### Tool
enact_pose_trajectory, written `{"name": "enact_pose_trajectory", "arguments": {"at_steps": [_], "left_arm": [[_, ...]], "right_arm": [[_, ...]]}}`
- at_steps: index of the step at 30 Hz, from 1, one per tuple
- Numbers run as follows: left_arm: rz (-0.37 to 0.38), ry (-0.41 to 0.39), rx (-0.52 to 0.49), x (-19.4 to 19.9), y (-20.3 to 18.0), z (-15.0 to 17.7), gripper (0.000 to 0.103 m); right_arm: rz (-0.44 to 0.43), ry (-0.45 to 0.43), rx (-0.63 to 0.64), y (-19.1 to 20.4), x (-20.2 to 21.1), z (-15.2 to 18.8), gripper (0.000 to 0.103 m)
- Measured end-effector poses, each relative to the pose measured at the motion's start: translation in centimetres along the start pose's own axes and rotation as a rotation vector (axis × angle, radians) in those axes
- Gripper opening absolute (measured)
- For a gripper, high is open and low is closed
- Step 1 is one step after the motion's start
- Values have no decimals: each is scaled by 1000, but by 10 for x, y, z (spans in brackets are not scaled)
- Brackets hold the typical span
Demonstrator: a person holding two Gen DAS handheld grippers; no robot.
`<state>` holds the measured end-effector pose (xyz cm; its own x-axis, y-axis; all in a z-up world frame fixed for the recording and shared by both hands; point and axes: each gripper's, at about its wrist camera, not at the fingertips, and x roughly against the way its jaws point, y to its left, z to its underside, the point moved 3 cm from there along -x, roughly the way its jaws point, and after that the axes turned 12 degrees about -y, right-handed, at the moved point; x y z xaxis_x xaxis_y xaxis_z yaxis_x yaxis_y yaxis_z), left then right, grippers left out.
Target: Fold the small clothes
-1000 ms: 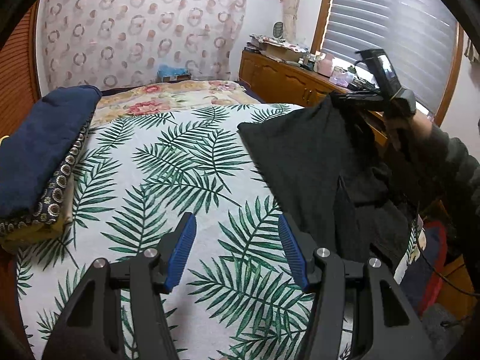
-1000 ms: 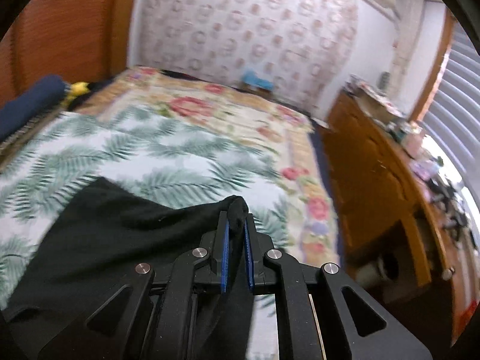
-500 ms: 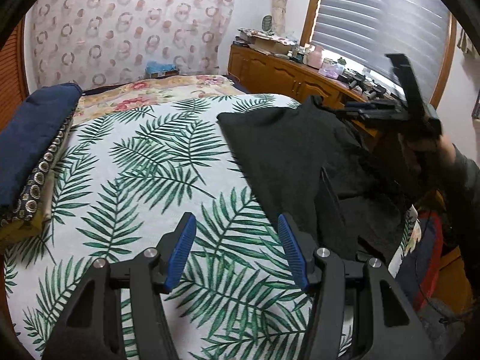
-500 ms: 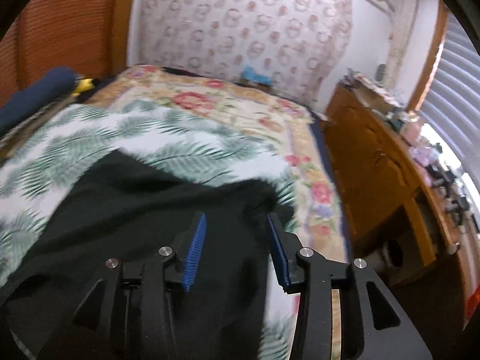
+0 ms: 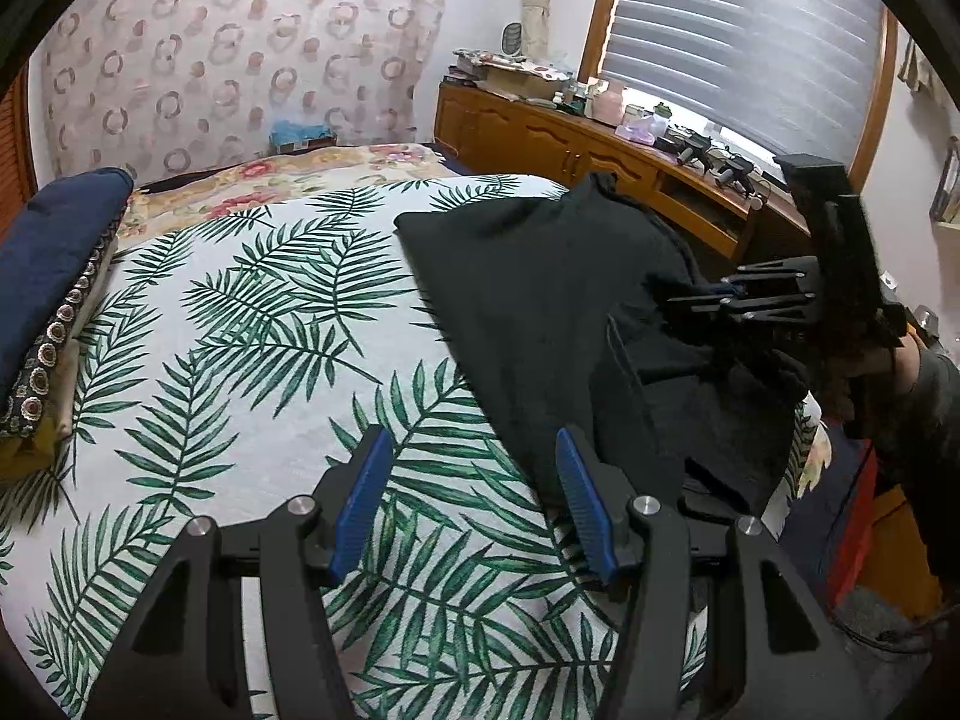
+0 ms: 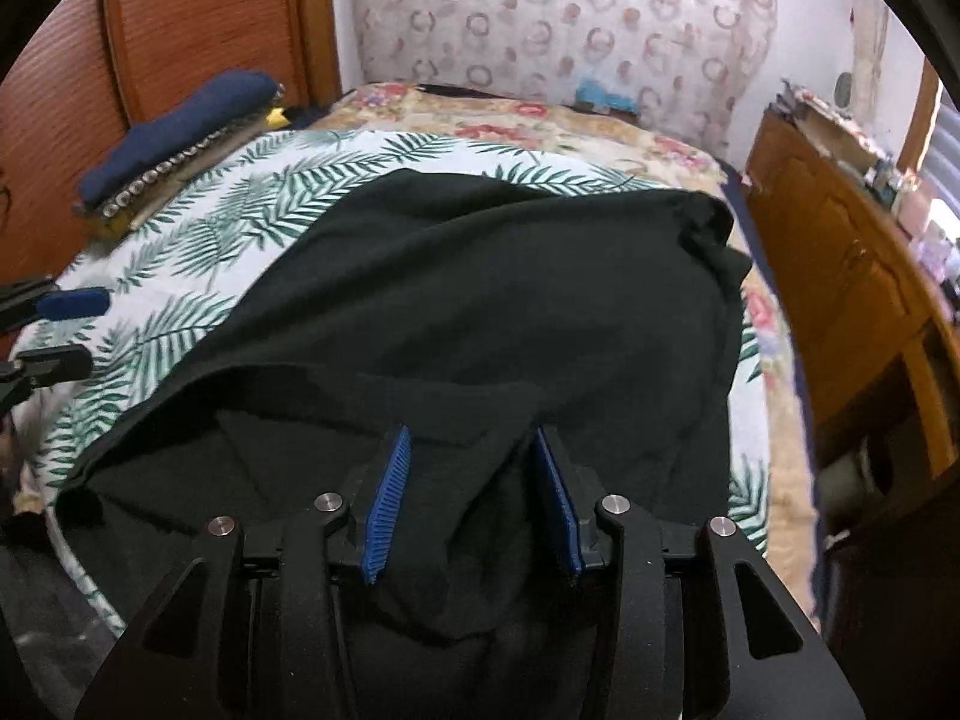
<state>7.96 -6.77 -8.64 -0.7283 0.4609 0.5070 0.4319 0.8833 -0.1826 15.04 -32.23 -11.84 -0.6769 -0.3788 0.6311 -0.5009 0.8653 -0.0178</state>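
A black garment (image 5: 540, 300) lies spread on the right half of the palm-leaf bedsheet (image 5: 240, 330), its near part rumpled and hanging over the bed edge. My left gripper (image 5: 474, 450) hovers open over the sheet with nothing between its pads; its right finger sits at the garment's left edge. In the right wrist view the garment (image 6: 510, 300) fills the middle. My right gripper (image 6: 471, 444) is low over its rumpled near hem. Its jaws are closing with a fold of black cloth between them, and the pads stand clear of it. From the left, the right gripper (image 5: 708, 294) shows at the garment's right side.
A stack of folded clothes with a navy piece on top (image 5: 48, 252) lies at the bed's left edge. A wooden cabinet (image 5: 570, 144) with clutter on it runs along the right wall under a blinded window. A person's dark sleeve (image 5: 924, 408) is at the right.
The right gripper let go of the garment's far corner, opened, and dropped back toward the near hem. The lifted corner has sunk onto the bed. The left gripper drifted slightly and stayed open.
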Motion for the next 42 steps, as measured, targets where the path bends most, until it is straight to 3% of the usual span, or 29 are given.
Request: {"name": "enact_pose_trajectory", "arguments": {"at_steps": [1,3,10,17,20,23,26,28,31,42], "left_arm": [[1,0,-2,0,-1,0,56],[6,-1,-5,0,-4,-1,56],[39,6,-18,-3,-18,-4,56],[66,24,-50,-9,-37,-3,56],[70,34,-56,-12,-41,-2,56],[68,40,-60,-15,-43,-1,56],[66,44,-60,-16,-43,0,56],[68,49,-61,-18,-45,1,56],[70,66,-67,-23,-47,4,56],[62,126,-80,-35,-51,18,56]], "right_arm": [[-29,-12,6,4,6,0,6],[-38,-41,33,10,18,1,3],[1,-121,91,4,82,2,2],[104,-120,112,-26,131,23,2],[133,-80,96,-36,130,40,2],[135,-65,44,-45,130,51,10],[118,-99,25,-49,139,49,16],[120,-129,13,-50,144,43,27],[112,-152,-23,-52,136,36,35],[68,-85,-115,-33,67,31,36]]}}
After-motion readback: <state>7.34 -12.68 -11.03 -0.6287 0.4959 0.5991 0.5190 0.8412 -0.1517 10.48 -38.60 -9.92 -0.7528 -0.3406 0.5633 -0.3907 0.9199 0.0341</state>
